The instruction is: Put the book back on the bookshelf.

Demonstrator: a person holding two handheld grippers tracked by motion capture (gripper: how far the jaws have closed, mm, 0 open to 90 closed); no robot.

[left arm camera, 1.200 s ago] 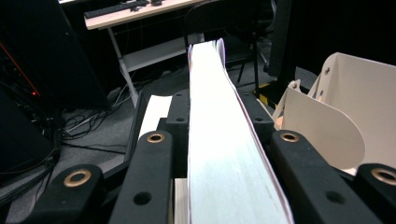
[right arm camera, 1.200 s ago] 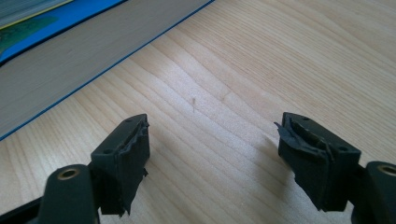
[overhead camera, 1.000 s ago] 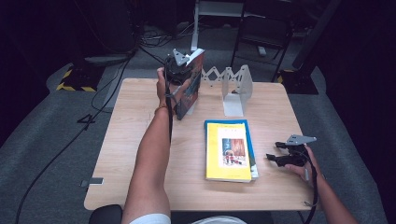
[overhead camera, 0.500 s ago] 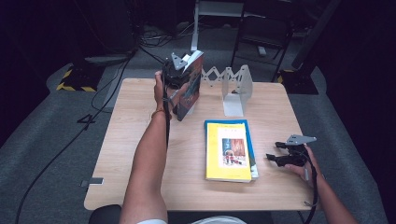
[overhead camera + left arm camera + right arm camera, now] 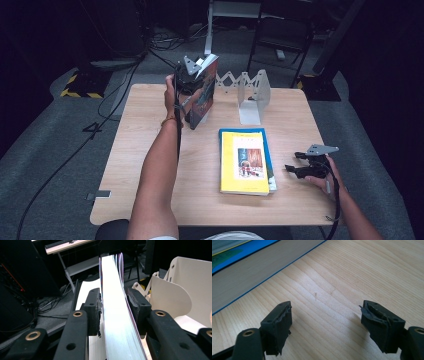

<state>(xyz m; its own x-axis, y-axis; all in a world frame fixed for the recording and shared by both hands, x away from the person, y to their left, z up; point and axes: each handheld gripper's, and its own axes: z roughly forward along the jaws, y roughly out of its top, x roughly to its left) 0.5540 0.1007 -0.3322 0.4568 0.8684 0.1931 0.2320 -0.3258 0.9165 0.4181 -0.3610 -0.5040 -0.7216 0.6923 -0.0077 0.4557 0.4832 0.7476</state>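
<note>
Beside the white metal book rack [image 5: 252,95], a dark-covered book [image 5: 202,97] is being clamped upright by the left gripper [image 5: 192,75]; the right gripper [image 5: 305,169] is being held wide open, empty, over the pale wooden table [image 5: 150,165].

Held book [image 5: 202,95] left of bookend [image 5: 252,95]

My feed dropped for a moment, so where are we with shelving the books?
Nothing is racked so far: the white book stand at the far edge holds no books. In hand: the left gripper is shut on a book, held upright left of the stand. Left: stand it in, then the yellow book and the blue one beneath it. The right gripper is open over the table.
</note>
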